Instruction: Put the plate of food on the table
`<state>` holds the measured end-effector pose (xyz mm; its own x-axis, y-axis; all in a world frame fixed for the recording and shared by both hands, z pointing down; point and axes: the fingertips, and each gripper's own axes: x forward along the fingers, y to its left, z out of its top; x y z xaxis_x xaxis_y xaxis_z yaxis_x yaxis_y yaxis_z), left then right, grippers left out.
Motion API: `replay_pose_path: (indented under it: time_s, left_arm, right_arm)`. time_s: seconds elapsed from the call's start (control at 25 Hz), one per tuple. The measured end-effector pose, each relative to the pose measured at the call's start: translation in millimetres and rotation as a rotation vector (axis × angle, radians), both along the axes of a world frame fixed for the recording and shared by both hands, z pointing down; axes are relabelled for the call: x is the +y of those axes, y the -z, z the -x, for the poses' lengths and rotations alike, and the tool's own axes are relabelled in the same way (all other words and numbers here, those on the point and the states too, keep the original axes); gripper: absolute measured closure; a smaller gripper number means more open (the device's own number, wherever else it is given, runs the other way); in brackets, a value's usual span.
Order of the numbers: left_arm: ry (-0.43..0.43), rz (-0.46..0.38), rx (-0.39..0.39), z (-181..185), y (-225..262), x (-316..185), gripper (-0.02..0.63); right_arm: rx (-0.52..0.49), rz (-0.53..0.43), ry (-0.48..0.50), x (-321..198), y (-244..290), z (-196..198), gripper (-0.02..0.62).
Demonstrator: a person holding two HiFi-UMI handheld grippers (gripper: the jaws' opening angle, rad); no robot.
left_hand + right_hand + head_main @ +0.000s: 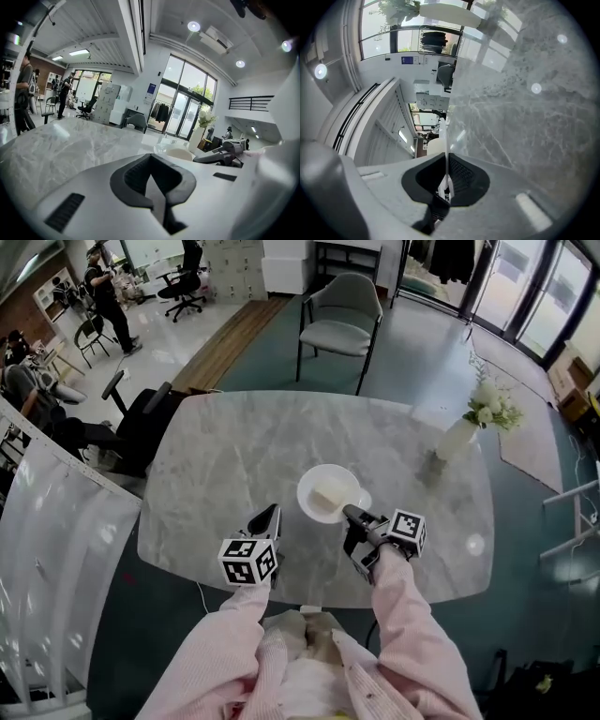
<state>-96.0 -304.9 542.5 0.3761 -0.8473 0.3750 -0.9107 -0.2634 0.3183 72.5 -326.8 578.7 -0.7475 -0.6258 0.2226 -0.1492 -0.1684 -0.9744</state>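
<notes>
Plate of food, white, round and shallow, carrying a pale cream block, over the near middle of the grey marbled oval table. Pinched at its near right rim by the right gripper, white-bodied with dark pads; in the right gripper view, shown edge-on as a thin white line clamped tight between those pads, with marble filling the right side of that view. No telling from any view whether resting on the marble or held just above it.

Left gripper just beside the plate's near left, apart from it, jaws pressed together on nothing, aimed out across the tabletop. From the left gripper view, plate and cream block low over the marble straight ahead, right gripper reaching in from the right side.

Black-and-white marker cubes at the back of both grippers, pink knitted sleeves behind them.

White vase of white flowers upright toward the table's far right, well apart from the plate. Grey-green armchair on dark legs beyond the far edge, facing the table.
</notes>
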Motion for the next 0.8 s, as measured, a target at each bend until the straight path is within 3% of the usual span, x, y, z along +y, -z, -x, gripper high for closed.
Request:
replay_pose_path:
  time_s: [0.4,0.8]
  left_arm:
    - [-0.011,0.139,0.025,-9.2,-49.8,-19.6,0.615]
    - [-0.045,0.199,0.042,-19.8,-81.6,-27.3,0.615]
  right_arm:
    - [0.025,0.049,-0.021,-24.9,-44.6,2.5,0.577]
    - [0.084,0.106,-0.017,-28.4,-75.3,7.7,0.577]
